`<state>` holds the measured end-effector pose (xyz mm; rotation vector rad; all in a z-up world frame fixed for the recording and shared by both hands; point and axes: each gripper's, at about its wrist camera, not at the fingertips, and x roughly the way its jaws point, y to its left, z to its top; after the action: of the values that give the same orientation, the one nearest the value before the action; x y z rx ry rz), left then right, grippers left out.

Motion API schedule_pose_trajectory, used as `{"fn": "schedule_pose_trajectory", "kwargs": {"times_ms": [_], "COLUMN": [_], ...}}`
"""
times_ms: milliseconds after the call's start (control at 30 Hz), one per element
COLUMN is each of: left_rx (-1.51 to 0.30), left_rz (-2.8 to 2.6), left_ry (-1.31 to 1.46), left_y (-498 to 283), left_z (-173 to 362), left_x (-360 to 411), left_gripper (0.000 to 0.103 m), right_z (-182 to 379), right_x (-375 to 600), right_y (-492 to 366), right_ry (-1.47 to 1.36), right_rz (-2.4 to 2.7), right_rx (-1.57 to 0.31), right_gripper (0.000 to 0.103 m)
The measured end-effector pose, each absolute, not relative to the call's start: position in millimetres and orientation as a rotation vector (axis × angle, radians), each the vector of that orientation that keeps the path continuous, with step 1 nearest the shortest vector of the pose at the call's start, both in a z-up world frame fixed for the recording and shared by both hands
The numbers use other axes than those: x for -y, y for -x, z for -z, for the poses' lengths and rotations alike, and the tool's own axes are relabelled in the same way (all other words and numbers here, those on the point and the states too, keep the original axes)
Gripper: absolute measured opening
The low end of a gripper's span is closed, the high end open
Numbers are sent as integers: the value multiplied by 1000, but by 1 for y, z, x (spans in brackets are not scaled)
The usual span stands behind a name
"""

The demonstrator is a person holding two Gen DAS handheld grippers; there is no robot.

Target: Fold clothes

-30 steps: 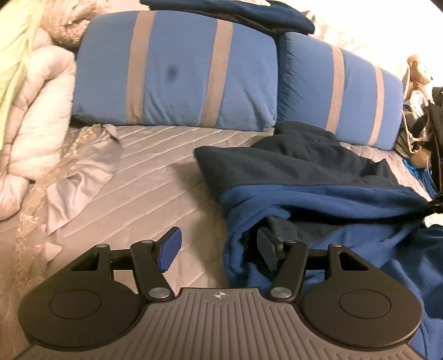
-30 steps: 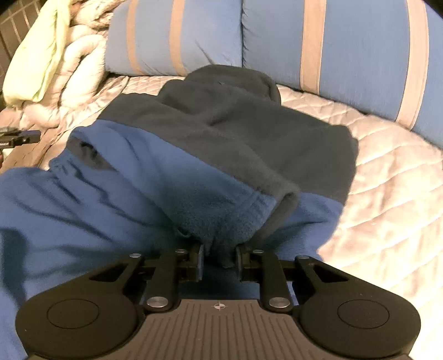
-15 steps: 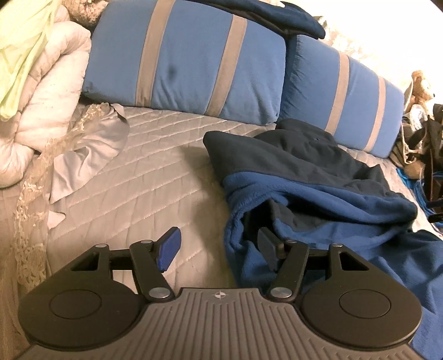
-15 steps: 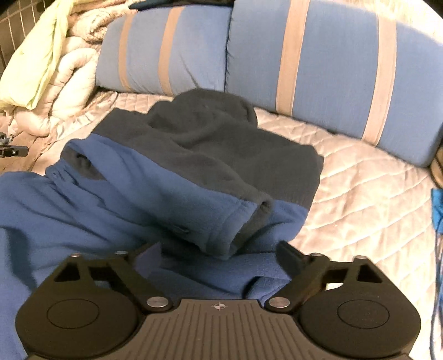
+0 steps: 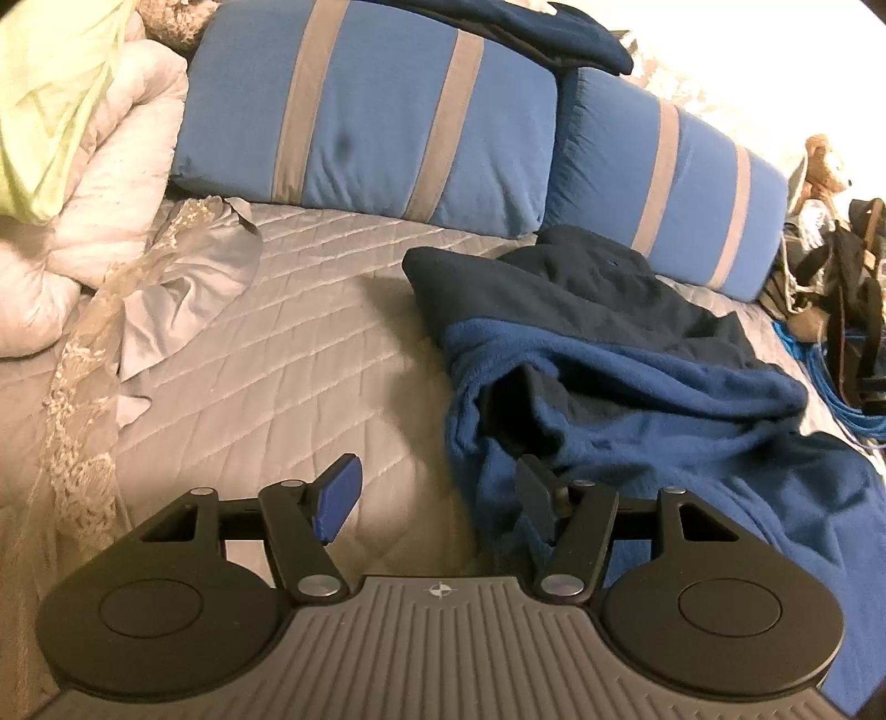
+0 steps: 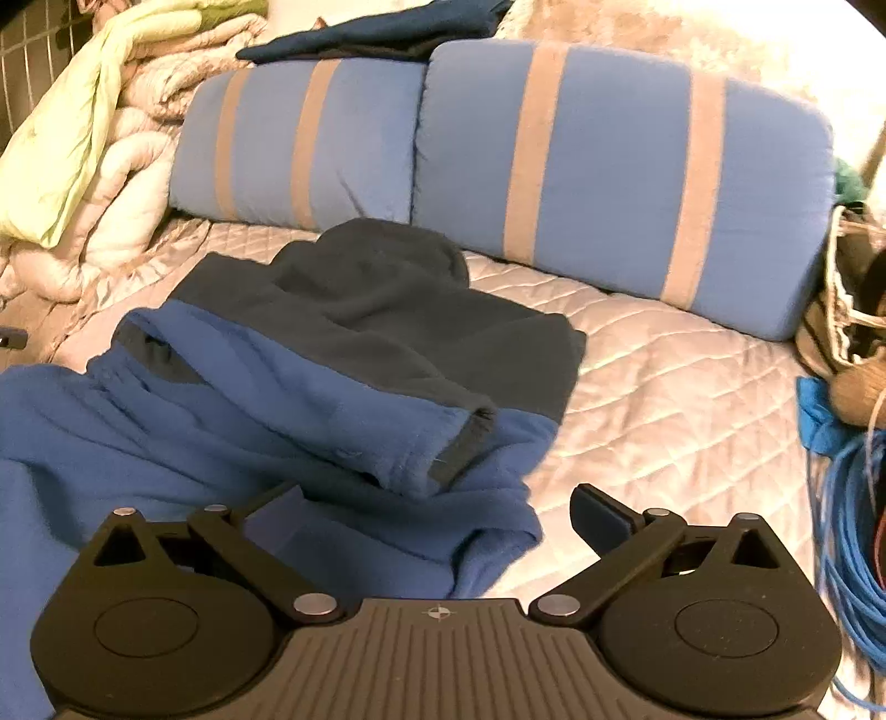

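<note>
A fleece hoodie, blue with a dark navy top part and hood, lies on the quilted bed (image 5: 266, 354). It shows at the right in the left wrist view (image 5: 637, 387) and at the centre-left in the right wrist view (image 6: 310, 387). One sleeve is folded across the body, its cuff (image 6: 443, 448) lying free. My left gripper (image 5: 437, 493) is open and empty at the hoodie's left edge. My right gripper (image 6: 437, 515) is wide open and empty, just short of the cuff.
Two blue pillows with tan stripes (image 6: 609, 166) line the back of the bed, with dark folded clothes (image 6: 387, 27) on top. A white and green duvet pile (image 5: 66, 166) lies at the left. Blue cable coils (image 6: 853, 526) and bags lie at the right edge.
My right gripper opened and let go of the sleeve cuff, then pulled back. The sleeve now lies across the hoodie. My left gripper stayed open and drew back a little.
</note>
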<state>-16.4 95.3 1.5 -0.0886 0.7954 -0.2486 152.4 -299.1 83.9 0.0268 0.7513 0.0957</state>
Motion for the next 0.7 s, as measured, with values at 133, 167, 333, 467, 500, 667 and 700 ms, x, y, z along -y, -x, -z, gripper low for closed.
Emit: {"fn": "schedule_pose_trajectory", "kwargs": {"times_ms": [133,167,333,467,500,667,700], "left_rx": [-798,-799,-797,-791,-790,-783,-782], "left_rz": [240,236,231,236,238,245,246], "left_ry": [93,96,120,114,112,105,103], "left_y": [25,27,36,41,42,48,49], "left_z": [0,0,3,1,0,-2,-3], "left_x": [-100,-101,-102,-99,-98,-94,-94], "left_gripper": [63,63,63,63,63,63,64], "right_z": [-88,-89,-93,-95,-96,-101,-101], "right_x": [300,298,278,257,253,245,245], "right_y": [-139,-138,-137,-136,-135,-132,-131], "right_ry": [-7,3,84,201,223,223,225], "right_rz": [10,47,200,264,270,261,261], "right_rx": [-738,-740,-800,-816,-814,-805,-803], "right_gripper": [103,103,103,103,103,103,103]}}
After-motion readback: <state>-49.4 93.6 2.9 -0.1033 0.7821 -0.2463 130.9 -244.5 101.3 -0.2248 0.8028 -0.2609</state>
